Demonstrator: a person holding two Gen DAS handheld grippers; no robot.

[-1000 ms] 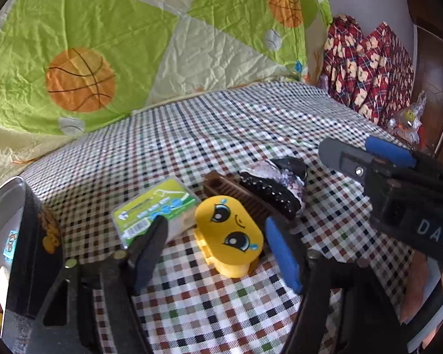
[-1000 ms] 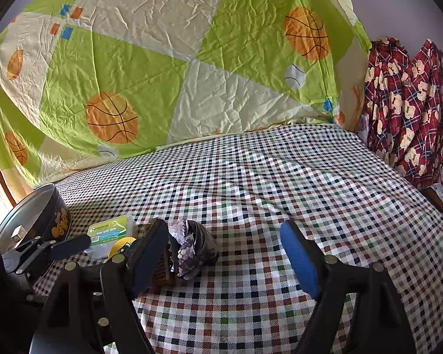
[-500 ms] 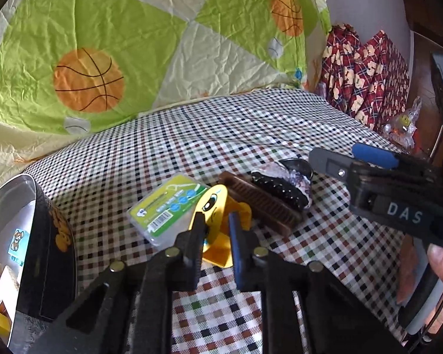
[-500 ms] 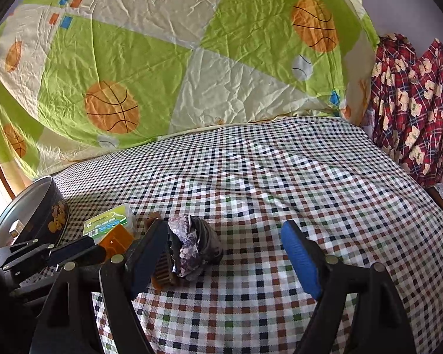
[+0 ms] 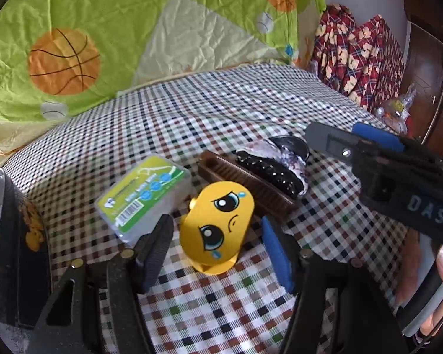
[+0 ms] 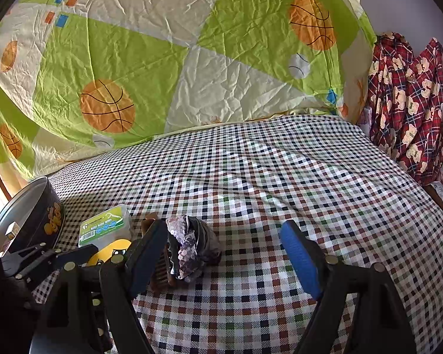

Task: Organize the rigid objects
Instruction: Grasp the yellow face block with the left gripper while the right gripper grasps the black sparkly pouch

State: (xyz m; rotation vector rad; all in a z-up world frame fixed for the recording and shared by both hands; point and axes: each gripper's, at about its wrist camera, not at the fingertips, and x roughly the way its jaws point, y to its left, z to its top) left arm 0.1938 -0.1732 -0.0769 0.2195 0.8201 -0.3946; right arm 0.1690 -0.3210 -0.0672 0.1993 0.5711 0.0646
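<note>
On the checked cloth [image 5: 227, 118], the left gripper [image 5: 215, 236] is straddling the yellow crying-face block [image 5: 218, 227], jaws just reopened and apart, probably re-aiming; the right gripper [image 6: 224, 253] is waiting, jaws wide, empty.

Checked bedsheet [image 6: 280, 177]; green basketball-print quilt [image 6: 162, 59] behind, red plaid bedding [image 6: 413, 103], white wall [image 6: 398, 0]

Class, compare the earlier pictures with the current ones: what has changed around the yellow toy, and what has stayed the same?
The left gripper had pinched shut at the yellow face toy; its jaws have just been opening, and the toy now stands between them untouched, turned from how it first lay. The right gripper stayed open, and the green-labelled box, brown brush and sequined item kept their places.
</note>
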